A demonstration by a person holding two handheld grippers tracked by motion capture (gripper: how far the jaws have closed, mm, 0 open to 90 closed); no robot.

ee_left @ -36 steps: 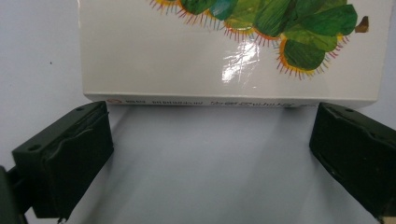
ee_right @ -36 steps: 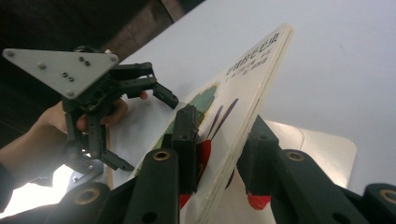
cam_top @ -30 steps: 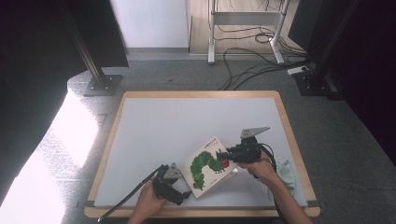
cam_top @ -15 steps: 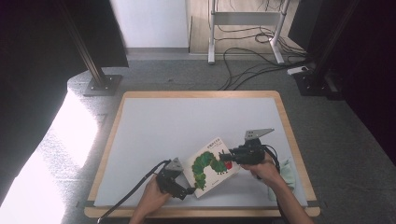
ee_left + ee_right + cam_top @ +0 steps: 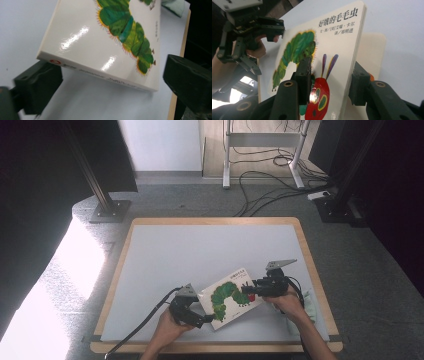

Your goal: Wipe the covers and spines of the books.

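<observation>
We see a picture book (image 5: 231,293) with a green caterpillar on its cover lying at about five o'clock on the white desk (image 5: 200,250), tilted, with its far edge lifted in the right gripper view. Its lower title lines are too small for us to read from above, and in the left gripper view the spine lettering is blurred and the cover is cut off at the top. A pale green cloth (image 5: 306,301) at the desk's right edge is half hidden behind the right hand (image 5: 287,304).

The right gripper (image 5: 256,286) comes in from three o'clock, held level, its jaws astride the book's edge by the red head; they have just been opening, and we cannot tell whether the pads press. The left gripper (image 5: 206,319) reaches from seven o'clock at the near corner, jaws released and wide, the book's spine lying between them untouched. The left hand (image 5: 170,325) wraps its body, forearm rising from the bottom.
</observation>
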